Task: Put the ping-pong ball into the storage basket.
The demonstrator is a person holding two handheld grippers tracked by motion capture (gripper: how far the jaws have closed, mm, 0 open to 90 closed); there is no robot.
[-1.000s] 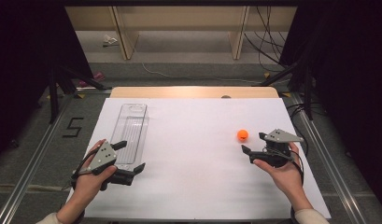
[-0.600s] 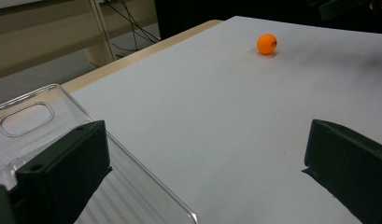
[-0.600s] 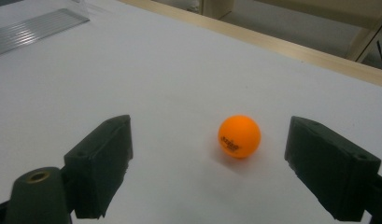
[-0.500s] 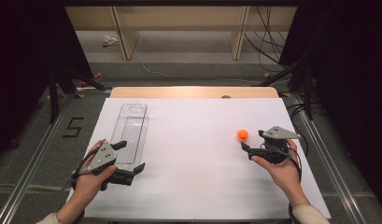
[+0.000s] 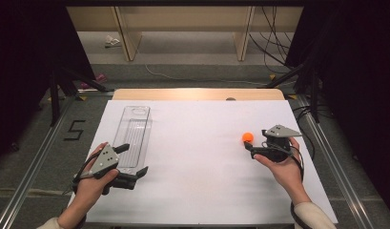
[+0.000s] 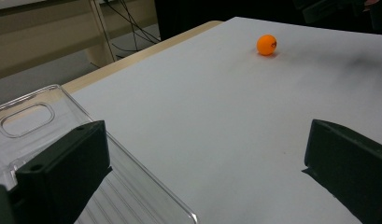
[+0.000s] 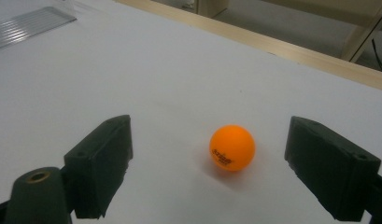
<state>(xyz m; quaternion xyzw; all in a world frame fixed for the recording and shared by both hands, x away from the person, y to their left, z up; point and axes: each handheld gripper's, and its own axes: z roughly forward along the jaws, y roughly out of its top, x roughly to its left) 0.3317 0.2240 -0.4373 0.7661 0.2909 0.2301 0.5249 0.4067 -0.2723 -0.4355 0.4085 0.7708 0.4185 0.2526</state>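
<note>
An orange ball [image 5: 248,137] lies on the white sheet at the right side of the table. My right gripper [image 5: 255,139] is open just beside it. In the right gripper view the ball [image 7: 232,147] rests on the sheet between the two spread jaws, a little ahead of them, and touches neither; my right gripper [image 7: 210,129] holds nothing. A clear plastic tray [image 5: 133,136] lies lengthwise at the left. My left gripper [image 5: 134,160] is open at the tray's near end. The left gripper view has my left gripper [image 6: 205,140] spread wide, the tray [image 6: 34,121] at left and the ball [image 6: 266,45] far off.
A white sheet [image 5: 197,162] covers most of the table, with a strip of bare wood [image 5: 197,94] along the far edge. Dark stands and cables [image 5: 273,43] rise beyond the table's back corners. A metal rail [image 5: 326,143] runs along the right side.
My right gripper has moved a little forward, towards the ball. The left gripper, the tray and the ball have stayed put.
</note>
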